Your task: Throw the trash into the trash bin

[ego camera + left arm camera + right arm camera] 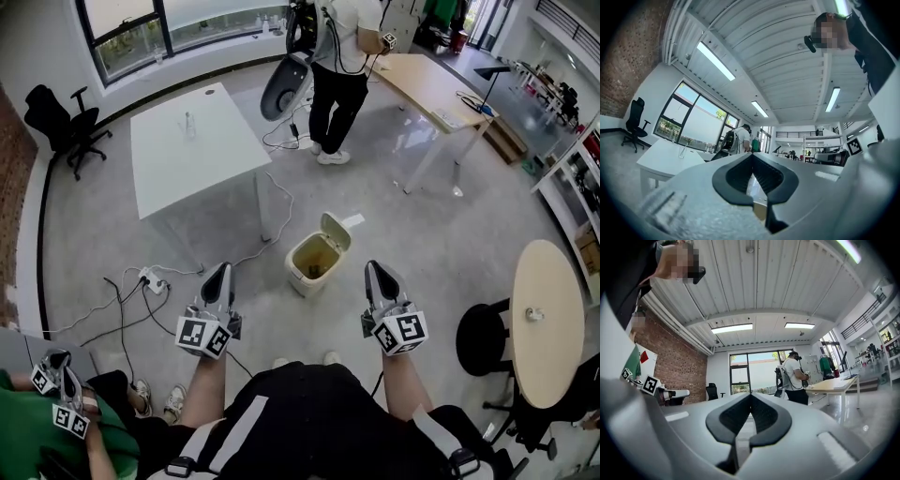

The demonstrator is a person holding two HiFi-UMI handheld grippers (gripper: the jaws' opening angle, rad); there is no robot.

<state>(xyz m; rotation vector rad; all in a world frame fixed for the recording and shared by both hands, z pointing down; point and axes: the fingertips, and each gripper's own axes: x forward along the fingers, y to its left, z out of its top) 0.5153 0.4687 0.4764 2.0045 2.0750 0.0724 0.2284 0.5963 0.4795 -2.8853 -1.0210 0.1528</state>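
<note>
A beige trash bin [317, 258] stands on the grey floor with its lid tipped back, a little ahead of me and between my two grippers. My left gripper [223, 272] is held out level to the bin's left, its jaws closed tip to tip with nothing between them. To the bin's right, my right gripper [373, 270] is likewise shut and empty. The left gripper view shows the left gripper [751, 158] with pads meeting at the tip; the right gripper view shows the right gripper [751, 397] the same way. I see no loose trash in any view.
A white table [197, 150] stands beyond the bin on the left, with a power strip and cables [150, 279] on the floor near it. A person [339, 75] stands by a wooden desk [441, 89]. At right are a round table [548, 319] and a black stool [483, 337]. Another person in green [37, 431] is at lower left.
</note>
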